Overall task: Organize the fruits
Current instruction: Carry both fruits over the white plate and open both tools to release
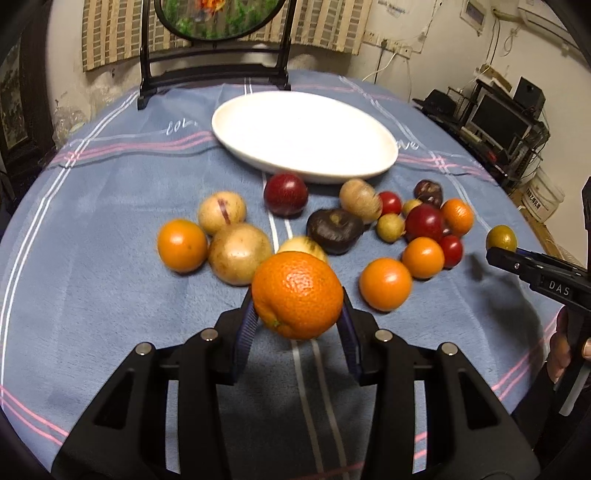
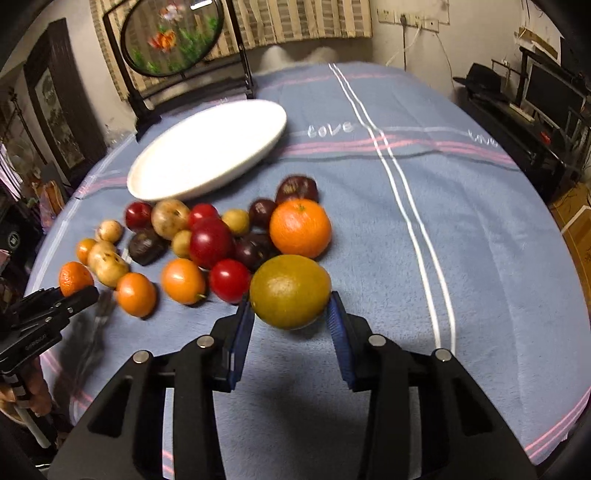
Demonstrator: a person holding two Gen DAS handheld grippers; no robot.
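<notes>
A: What's hard to see?
B: Fruit pile [image 2: 207, 243] blurred; plate [image 1: 236, 122] blown white.
A: Grippers?
B: Both angled down over counter [image 2: 461, 258]. Left gripper [image 1: 297, 317] clamps an orange [image 1: 297, 295]; right gripper [image 2: 290, 314] clamps a greenish citrus [image 2: 290, 291], both in front of the pile.

Pale fruit [image 1: 303, 245] mostly hidden behind held orange [image 1: 297, 295] | framed round picture [image 1: 218, 18] beyond white plate [image 1: 258, 155], top cut off by edge | right gripper [image 1: 495, 254] right of plate, body cut at edge | fruits near plate motion-blurred | "DAS" label partly readable
</notes>
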